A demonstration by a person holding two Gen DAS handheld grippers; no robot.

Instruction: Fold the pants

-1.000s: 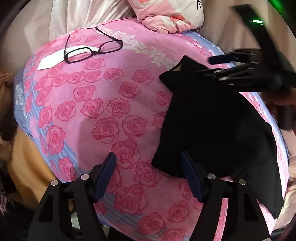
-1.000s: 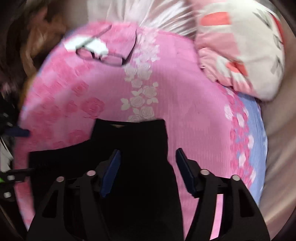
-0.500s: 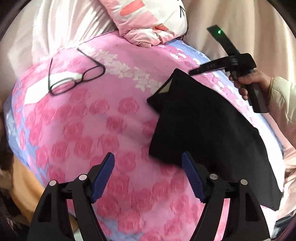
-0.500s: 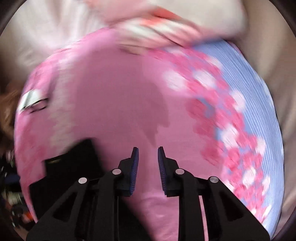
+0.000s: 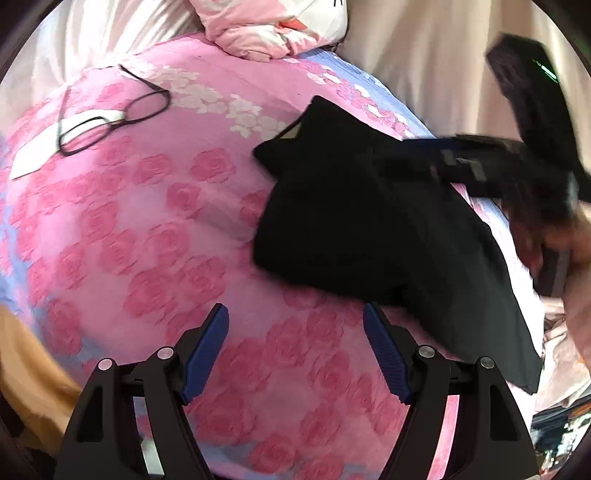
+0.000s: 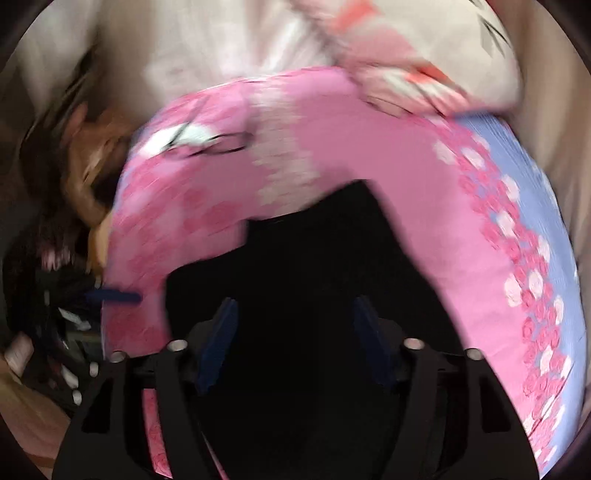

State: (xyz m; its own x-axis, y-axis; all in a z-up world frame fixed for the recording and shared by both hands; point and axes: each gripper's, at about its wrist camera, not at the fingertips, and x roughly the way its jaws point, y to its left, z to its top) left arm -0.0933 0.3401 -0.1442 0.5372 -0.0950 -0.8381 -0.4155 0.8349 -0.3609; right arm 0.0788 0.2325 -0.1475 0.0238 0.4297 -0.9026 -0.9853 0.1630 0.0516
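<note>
Both jaws gape over one pants (image 5: 362,229), one glasses (image 5: 110,110).

The folded black fabric pants (image 5: 369,229) lie on the pink rose-printed bedspread (image 5: 155,236), toward its right side. Far to their left, black-framed eyeglasses (image 5: 114,114) rest on a flat white paper slip (image 5: 37,155). A pink-and-white plush pillow (image 5: 273,26) sits behind, at the bedspread's far edge.

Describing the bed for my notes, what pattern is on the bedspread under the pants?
Pink with darker pink roses and a pale blue striped edge, clearest in the left wrist view.
</note>
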